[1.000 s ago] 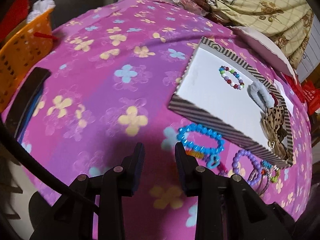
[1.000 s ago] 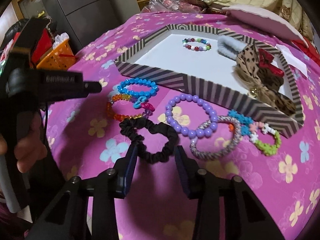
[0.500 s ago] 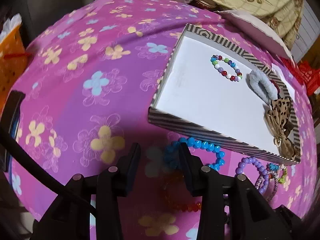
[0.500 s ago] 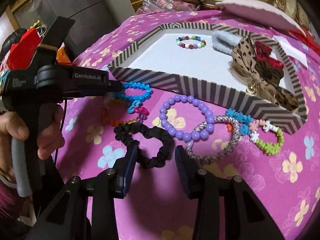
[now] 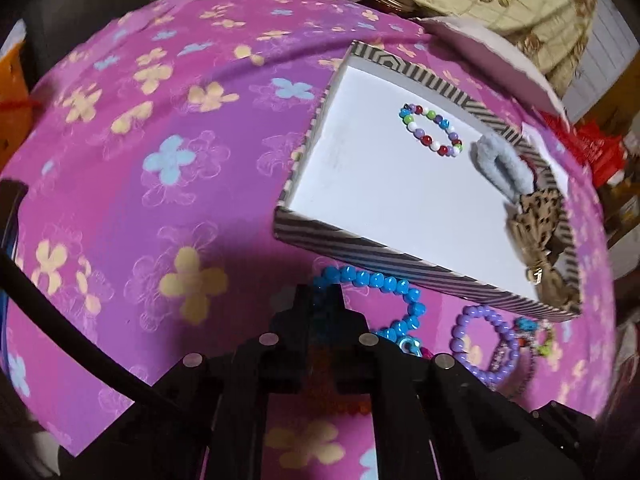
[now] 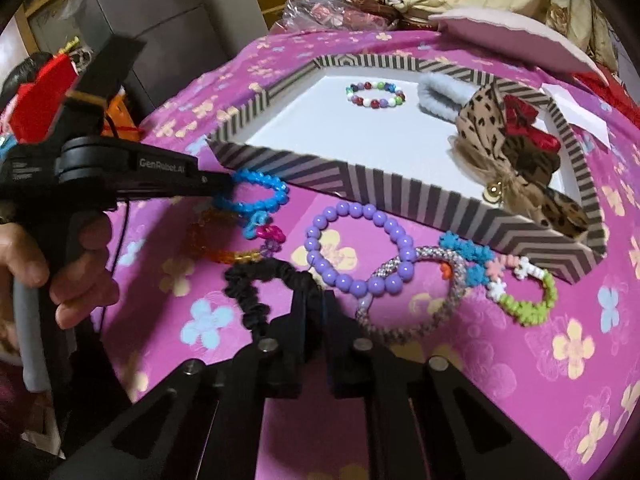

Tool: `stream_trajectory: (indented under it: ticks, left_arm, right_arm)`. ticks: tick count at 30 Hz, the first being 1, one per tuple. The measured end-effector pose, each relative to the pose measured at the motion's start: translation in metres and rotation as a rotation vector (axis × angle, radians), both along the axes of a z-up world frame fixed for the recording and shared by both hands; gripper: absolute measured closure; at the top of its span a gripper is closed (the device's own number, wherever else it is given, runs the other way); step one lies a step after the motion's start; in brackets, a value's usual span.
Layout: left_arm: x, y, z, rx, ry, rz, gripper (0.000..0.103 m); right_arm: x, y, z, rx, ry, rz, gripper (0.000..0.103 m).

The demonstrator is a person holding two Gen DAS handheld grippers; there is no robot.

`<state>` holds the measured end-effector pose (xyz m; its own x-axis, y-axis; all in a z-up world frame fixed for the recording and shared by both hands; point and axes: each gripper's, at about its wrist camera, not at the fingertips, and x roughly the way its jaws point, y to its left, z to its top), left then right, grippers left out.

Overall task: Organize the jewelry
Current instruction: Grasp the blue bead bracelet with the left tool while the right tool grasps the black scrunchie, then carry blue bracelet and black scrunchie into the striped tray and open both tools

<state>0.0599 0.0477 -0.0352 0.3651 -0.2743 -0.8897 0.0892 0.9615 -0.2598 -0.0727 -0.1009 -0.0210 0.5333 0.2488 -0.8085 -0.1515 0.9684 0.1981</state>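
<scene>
Blue bracelet (image 6: 260,196) lies on the pink cloth (image 5: 160,184) just outside the striped box's (image 5: 360,248) near edge, likely waiting to go in with the beaded bracelet (image 5: 430,130). Left gripper (image 5: 320,300) is pinched together on its beads. Right gripper (image 6: 314,300) is clamped on the black scrunchie (image 6: 256,292) nearer the front edge

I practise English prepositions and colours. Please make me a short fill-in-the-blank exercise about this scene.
1. The left gripper is shut on the ___ bead bracelet.
2. The right gripper is shut on the ___ scrunchie.
3. The multicoloured bead bracelet lies ___ the striped box.

Missing words: blue; black; inside
</scene>
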Motion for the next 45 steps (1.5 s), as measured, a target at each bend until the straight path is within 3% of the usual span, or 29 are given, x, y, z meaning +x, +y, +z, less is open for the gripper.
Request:
stream_trajectory:
  ticks: [14, 22, 32, 45]
  left_arm:
    - [-0.027, 0.006, 0.077, -0.004, -0.146, -0.014, 0.085]
    - [-0.020, -0.007, 0.109, 0.021, -0.204, -0.032, 0.085]
    - [0.011, -0.040, 0.109, 0.083, -0.215, -0.049, 0.085]
    - [0.056, -0.086, 0.080, 0.127, -0.177, -0.100, 0.085]
  right_arm:
    - [-0.019, -0.023, 0.062, 0.034, -0.114, -0.016, 0.096]
    - [-0.009, -0.045, 0.083, 0.048, -0.148, -0.067, 0.096]
    - [0.042, -0.061, 0.078, 0.042, -0.118, -0.109, 0.096]
    - [0.123, -0.065, 0.034, 0.018, 0.013, -0.088, 0.096]
